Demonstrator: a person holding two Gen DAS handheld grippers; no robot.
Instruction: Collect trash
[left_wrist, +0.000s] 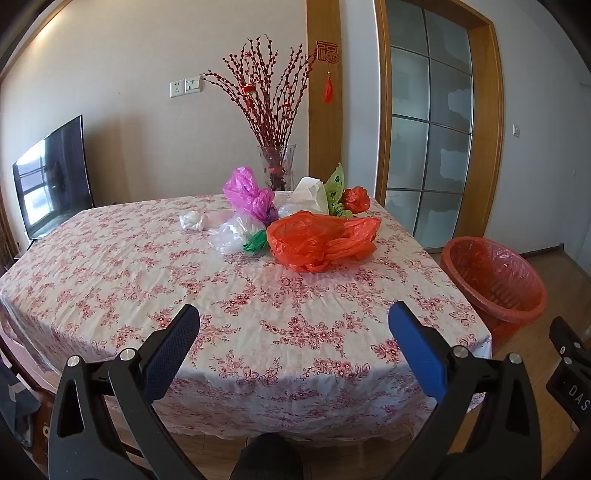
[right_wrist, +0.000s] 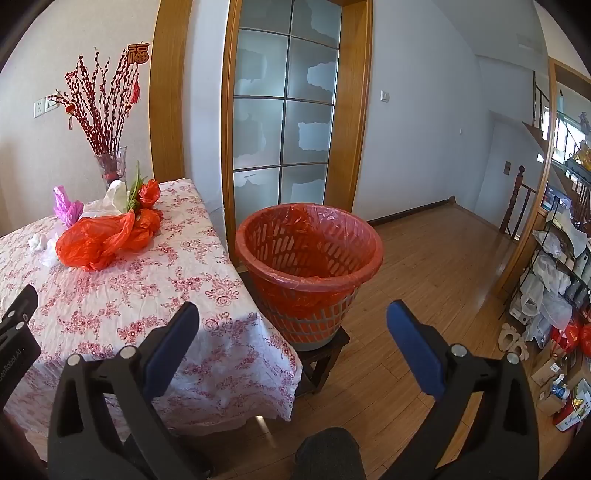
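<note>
Several crumpled plastic bags lie at the far side of the table: a large orange bag (left_wrist: 317, 240) (right_wrist: 96, 240), a pink bag (left_wrist: 249, 194) (right_wrist: 66, 206), a small red bag (left_wrist: 356, 199) (right_wrist: 149, 194), a green bag (left_wrist: 336, 188), a white bag (left_wrist: 308, 194) and a small white wad (left_wrist: 192, 221). A trash basket (left_wrist: 495, 284) (right_wrist: 308, 258) lined with a red bag stands right of the table on a low stool. My left gripper (left_wrist: 293, 325) is open and empty over the table's near part. My right gripper (right_wrist: 291, 325) is open and empty near the table's corner, before the basket.
The table (left_wrist: 147, 288) wears a floral cloth. A glass vase (left_wrist: 277, 166) of red branches stands behind the bags. A TV (left_wrist: 51, 177) is at the left, a glass door (right_wrist: 284, 122) behind the basket, and cluttered shelves (right_wrist: 557, 273) at the right.
</note>
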